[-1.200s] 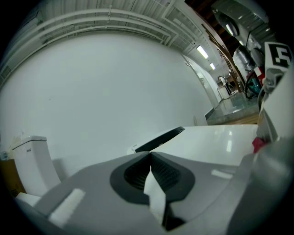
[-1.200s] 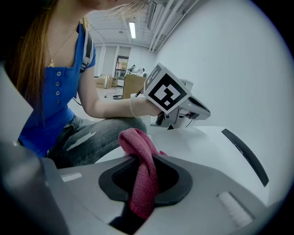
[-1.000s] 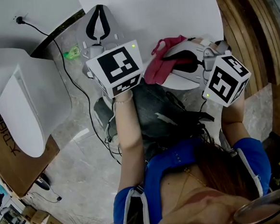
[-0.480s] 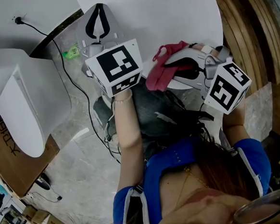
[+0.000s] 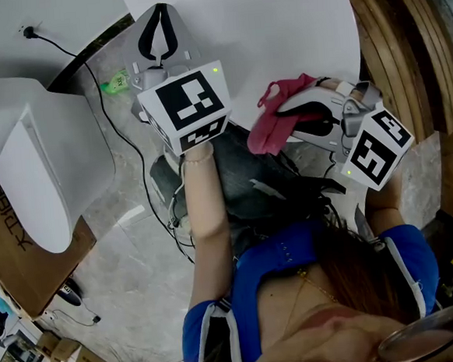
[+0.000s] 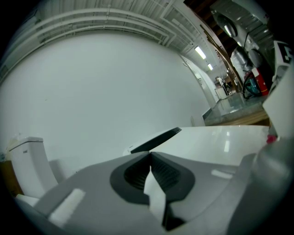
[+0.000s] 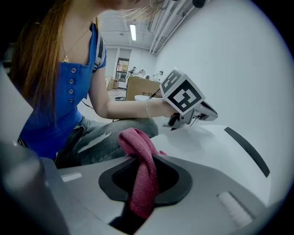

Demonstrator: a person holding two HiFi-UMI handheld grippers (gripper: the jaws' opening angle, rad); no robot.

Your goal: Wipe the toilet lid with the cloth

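The white toilet lid (image 5: pixel 262 33) fills the top of the head view. My right gripper (image 5: pixel 285 115) is shut on a dark pink cloth (image 5: pixel 268 134), which hangs at the lid's near edge. In the right gripper view the cloth (image 7: pixel 137 137) is bunched between the jaws above the lid (image 7: pixel 206 147). My left gripper (image 5: pixel 157 43) is held over the lid's left edge, its jaws shut with nothing gripped. The left gripper (image 7: pixel 186 103) also shows in the right gripper view, hovering just over the lid.
A second white toilet (image 5: pixel 45 159) stands at the left beside a cardboard box (image 5: pixel 14 255). A black cable (image 5: pixel 113 123) runs over the marble floor, and a small green item (image 5: pixel 115 86) lies by the lid. Wooden panelling (image 5: pixel 403 45) lines the right side.
My right gripper has carried the cloth to the right and a little nearer along the lid's edge. The left gripper has hardly moved.
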